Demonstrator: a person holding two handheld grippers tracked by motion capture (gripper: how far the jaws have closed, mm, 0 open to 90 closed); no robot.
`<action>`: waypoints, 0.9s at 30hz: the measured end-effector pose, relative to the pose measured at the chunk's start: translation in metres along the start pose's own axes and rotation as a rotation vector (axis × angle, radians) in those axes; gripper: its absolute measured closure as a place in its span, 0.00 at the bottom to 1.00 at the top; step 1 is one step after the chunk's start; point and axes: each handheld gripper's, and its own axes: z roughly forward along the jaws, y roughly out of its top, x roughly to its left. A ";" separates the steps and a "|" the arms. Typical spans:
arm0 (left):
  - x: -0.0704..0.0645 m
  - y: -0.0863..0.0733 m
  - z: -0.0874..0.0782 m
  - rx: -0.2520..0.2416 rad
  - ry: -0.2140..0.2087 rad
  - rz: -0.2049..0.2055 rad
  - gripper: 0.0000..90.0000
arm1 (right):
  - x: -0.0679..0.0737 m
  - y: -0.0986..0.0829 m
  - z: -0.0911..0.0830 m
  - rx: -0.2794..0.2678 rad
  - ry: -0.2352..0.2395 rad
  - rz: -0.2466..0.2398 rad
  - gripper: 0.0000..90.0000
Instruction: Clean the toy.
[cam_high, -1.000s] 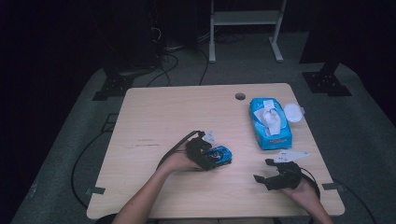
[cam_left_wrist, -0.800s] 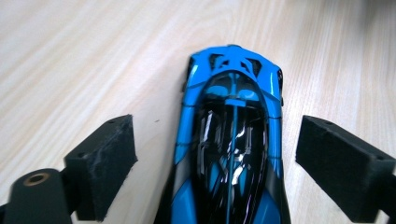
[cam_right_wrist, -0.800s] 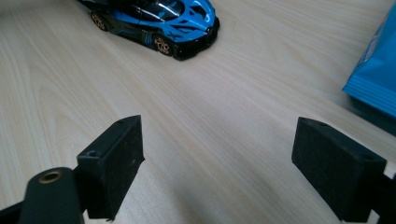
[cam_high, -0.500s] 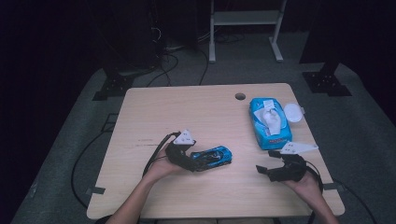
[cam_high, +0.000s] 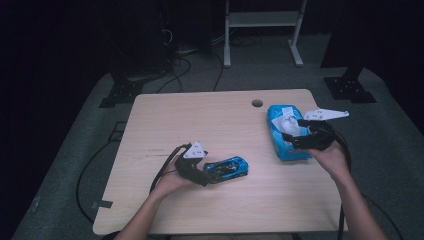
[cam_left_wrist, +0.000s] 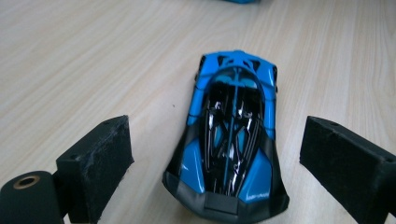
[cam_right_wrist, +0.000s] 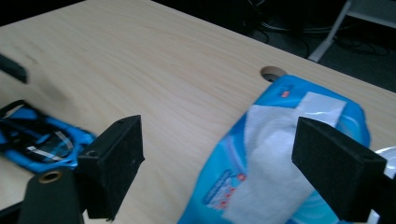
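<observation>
— On the pale wooden table (cam_high: 210, 120), where is the glossy blue and black toy car (cam_left_wrist: 231, 135)?
— Between the left gripper (cam_left_wrist: 224, 161)'s wide jaws, unclamped. The right gripper (cam_right_wrist: 229, 163) hangs wide over the blue wet-wipes pack (cam_right_wrist: 280, 158).

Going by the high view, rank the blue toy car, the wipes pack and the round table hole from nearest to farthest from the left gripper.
1. The blue toy car: right in front of the left gripper, between its open jaws, at the table's near middle.
2. The round table hole: near the far edge.
3. The wipes pack: on the right side, under the right gripper.
</observation>
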 end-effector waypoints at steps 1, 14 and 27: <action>0.000 0.000 -0.001 -0.006 0.001 -0.003 0.10 | -0.004 0.001 0.003 0.011 -0.016 0.004 0.17; 0.001 -0.001 -0.001 -0.009 -0.004 0.003 0.10 | -0.026 -0.011 0.042 0.075 -0.127 0.017 0.29; 0.004 -0.004 0.001 -0.007 -0.002 0.005 0.10 | -0.040 -0.023 0.067 0.115 -0.207 0.112 0.65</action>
